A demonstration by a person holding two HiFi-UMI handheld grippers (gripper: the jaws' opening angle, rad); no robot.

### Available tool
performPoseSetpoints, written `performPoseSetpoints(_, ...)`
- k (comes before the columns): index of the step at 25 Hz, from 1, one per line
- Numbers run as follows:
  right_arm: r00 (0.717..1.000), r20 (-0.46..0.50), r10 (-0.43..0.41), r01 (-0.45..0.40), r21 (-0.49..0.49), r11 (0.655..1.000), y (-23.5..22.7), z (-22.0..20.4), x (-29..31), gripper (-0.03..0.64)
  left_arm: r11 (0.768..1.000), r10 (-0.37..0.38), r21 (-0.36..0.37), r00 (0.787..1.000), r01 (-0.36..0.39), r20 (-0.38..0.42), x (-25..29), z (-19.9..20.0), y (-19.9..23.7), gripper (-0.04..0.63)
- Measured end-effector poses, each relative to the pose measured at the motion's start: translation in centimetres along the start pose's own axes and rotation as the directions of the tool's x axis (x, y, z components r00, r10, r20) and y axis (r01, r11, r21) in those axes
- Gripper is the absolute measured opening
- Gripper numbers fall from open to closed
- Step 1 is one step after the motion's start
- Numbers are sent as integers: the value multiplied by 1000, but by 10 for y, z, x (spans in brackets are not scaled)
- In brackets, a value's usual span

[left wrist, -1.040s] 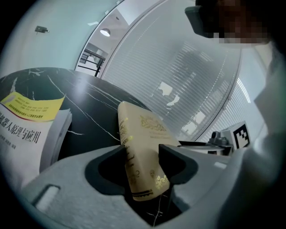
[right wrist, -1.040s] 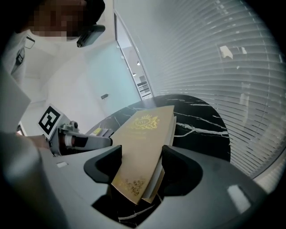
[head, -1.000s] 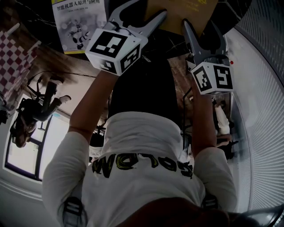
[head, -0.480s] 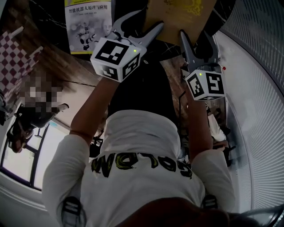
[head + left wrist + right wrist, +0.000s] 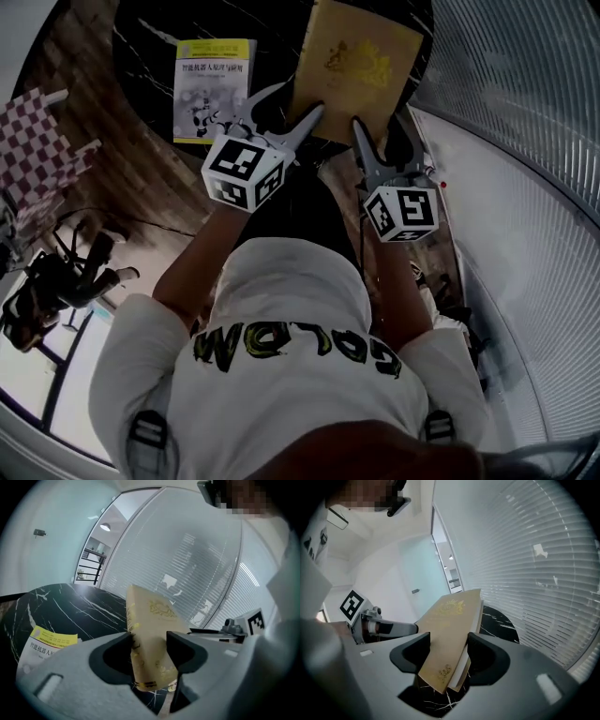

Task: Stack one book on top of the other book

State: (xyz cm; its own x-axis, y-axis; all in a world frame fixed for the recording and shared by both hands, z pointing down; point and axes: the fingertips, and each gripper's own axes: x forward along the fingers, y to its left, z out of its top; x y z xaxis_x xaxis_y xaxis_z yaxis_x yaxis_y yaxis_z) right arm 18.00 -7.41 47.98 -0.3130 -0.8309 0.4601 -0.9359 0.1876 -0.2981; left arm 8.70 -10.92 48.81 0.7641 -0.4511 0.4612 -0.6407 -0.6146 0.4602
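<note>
A tan book with gold print [image 5: 356, 66] hangs tilted above the black marble table [image 5: 272, 28], gripped at its near edge from both sides. My left gripper [image 5: 286, 105] is shut on its near left corner, and the book [image 5: 150, 639] fills the gap between those jaws [image 5: 149, 656]. My right gripper [image 5: 380, 141] is shut on the near right corner, its pads pressing the cover and page edge [image 5: 447, 634]. A yellow-and-white book [image 5: 214, 89] lies flat on the table to the left, also visible in the left gripper view [image 5: 49, 644].
A chair with a red-checked cushion [image 5: 37, 150] stands left of the table on the wooden floor. A curved wall of slatted blinds [image 5: 525, 141] runs along the right. Each gripper sees the other: right gripper [image 5: 234, 630], left gripper [image 5: 370, 623].
Both grippers have risen together with the tan book between them. The table and the yellow-and-white book now sit farther below and show more fully.
</note>
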Motion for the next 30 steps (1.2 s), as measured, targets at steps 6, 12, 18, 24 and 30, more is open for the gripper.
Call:
performPoseSetpoints(6,1000,31,-8,8,-26,1000,21,32,-39,252,1000,0,23,1000,-1,20,-33,25,-33,239)
performPoseSetpoints(12,999,43,-6,7,-26,1000,30,43,-57,252,1000,2,18,999,-2,40,-48,34,-48,239)
performPoseSetpoints(18,998,30,46,-45,-33,998,49,45,-46,252,999,44,2,997,-44,64,-66,37,-33,240)
performPoseSetpoints(24,986,-8,164,-164,-77,983,96,53,-29,252,987,158,-56,981,-152,115,-112,44,-8,239)
performPoseSetpoints(30,961,-50,272,-276,-107,955,149,40,-5,252,960,269,-116,952,-253,149,-161,31,28,239)
